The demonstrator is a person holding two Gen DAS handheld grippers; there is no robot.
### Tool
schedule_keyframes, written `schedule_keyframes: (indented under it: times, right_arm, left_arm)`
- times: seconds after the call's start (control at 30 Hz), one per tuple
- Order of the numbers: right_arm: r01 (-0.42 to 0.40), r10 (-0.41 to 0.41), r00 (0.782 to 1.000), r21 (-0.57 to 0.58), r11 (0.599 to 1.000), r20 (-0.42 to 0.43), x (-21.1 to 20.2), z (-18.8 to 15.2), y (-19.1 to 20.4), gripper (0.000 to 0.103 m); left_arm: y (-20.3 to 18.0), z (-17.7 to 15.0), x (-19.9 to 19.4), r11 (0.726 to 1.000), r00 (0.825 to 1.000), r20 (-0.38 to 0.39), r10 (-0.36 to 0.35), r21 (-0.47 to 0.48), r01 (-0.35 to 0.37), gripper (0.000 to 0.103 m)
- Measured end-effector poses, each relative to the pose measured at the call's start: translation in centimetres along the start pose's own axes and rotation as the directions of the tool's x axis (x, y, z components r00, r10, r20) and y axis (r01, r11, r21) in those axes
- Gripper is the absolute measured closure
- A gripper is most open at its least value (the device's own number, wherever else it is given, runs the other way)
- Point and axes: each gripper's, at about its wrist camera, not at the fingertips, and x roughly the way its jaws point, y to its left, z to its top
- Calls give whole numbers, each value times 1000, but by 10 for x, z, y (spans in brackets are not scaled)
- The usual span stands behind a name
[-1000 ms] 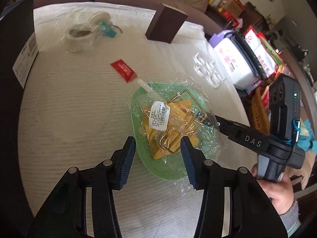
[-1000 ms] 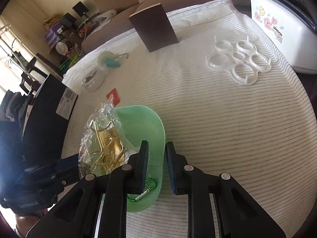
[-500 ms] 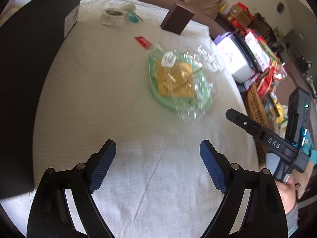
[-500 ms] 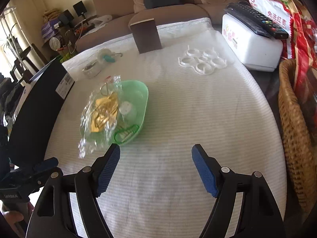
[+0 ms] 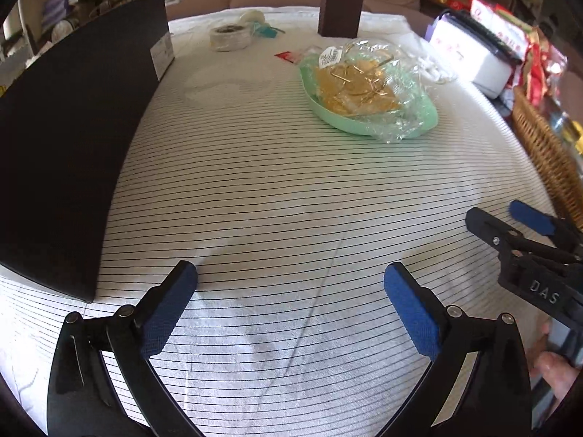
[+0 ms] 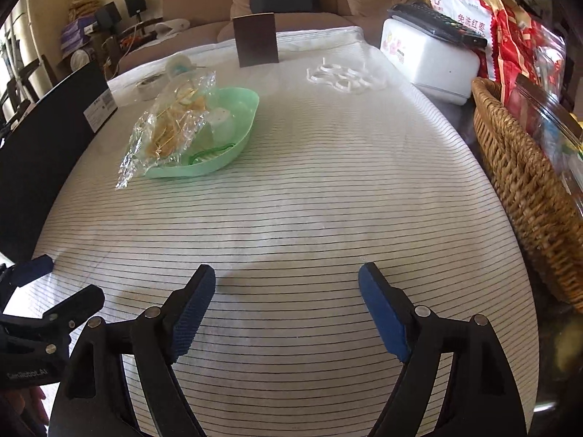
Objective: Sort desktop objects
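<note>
Left wrist view: my left gripper [image 5: 289,287] hangs over bare striped cloth [image 5: 277,196], jaws wide and opening, nothing btwn them. Green tray [image 5: 368,123] sits far right w/ the crinkly bag of gold clips [image 5: 360,80] lying in it; tape roll [image 5: 230,37] and red packet [image 5: 286,56] lie loose farther off. Right wrist view: my right gripper [image 6: 288,300] also empty, jaws opening over cloth. Tray [image 6: 238,138] far left, bag [image 6: 171,123] spilling over its near-left rim; white ring holder [image 6: 342,75] far off, not sorted yet. I'd judge I'm btwn picks. Next calls for reaching far to a loose item, prob. tape or rings, jaws wide.
</note>
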Motion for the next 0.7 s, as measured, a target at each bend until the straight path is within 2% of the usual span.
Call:
schedule_keyframes:
  times: [0.1,0.17,0.7]
  right_arm:
    - [44,-44,999,-25,999,10,2,-3,9,7]
    - [32,-32,999,7,999,0,4,-3,6,1]
    - [49,-49,999,8,999,-5,6,-3,6,0]
  left_arm:
    - [-3,-3,0,999,999,31,35,-28,-34,0]
    - [-4,-5,0,998,997,58,53,-50,-50,0]
    - [-2,-6,1,997,996,69,52,-57,-49,0]
